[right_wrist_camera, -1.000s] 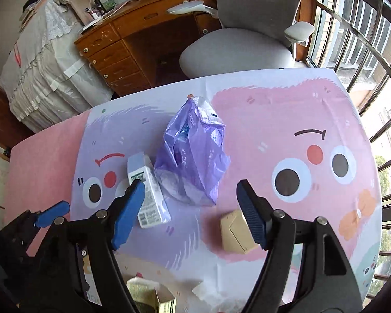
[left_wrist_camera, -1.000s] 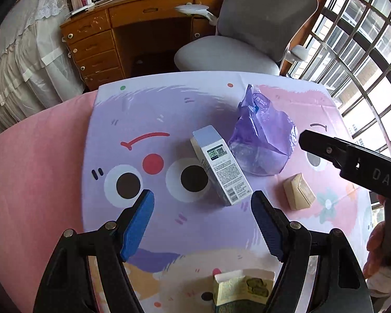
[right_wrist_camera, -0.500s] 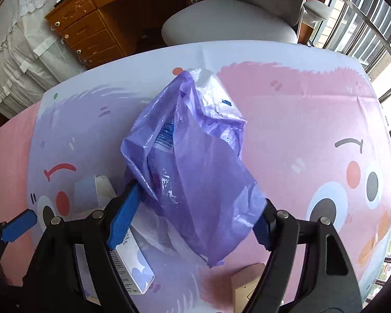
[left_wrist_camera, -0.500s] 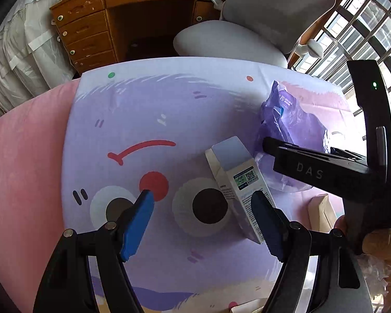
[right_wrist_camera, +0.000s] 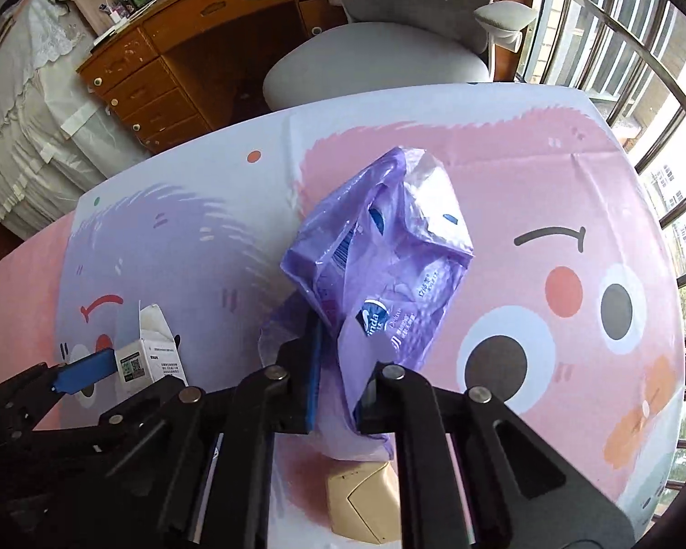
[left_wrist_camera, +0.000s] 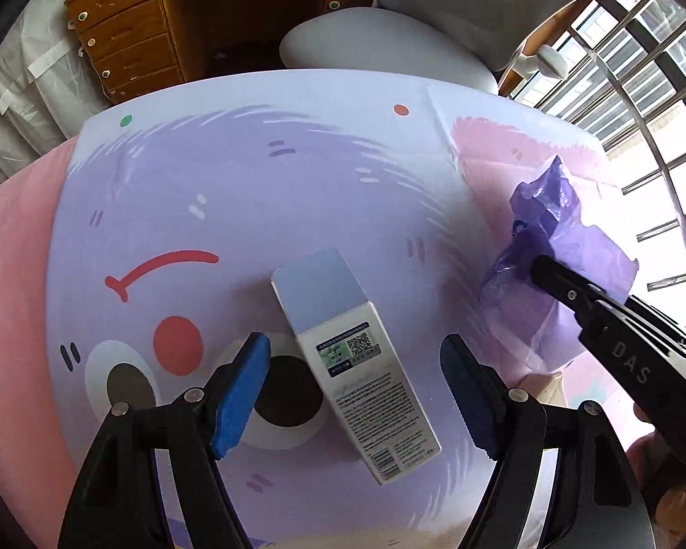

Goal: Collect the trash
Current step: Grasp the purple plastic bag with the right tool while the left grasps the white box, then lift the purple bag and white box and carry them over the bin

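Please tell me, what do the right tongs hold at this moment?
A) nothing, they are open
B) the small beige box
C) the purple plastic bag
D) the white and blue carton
C: in the right wrist view the right tongs are closed on the purple plastic bag, while the white and blue carton lies free on the table between the open left tongs.

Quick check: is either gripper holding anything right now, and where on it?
The right gripper is shut on the purple bag, pinching its lower end. The left gripper is open and empty, straddling the white carton.
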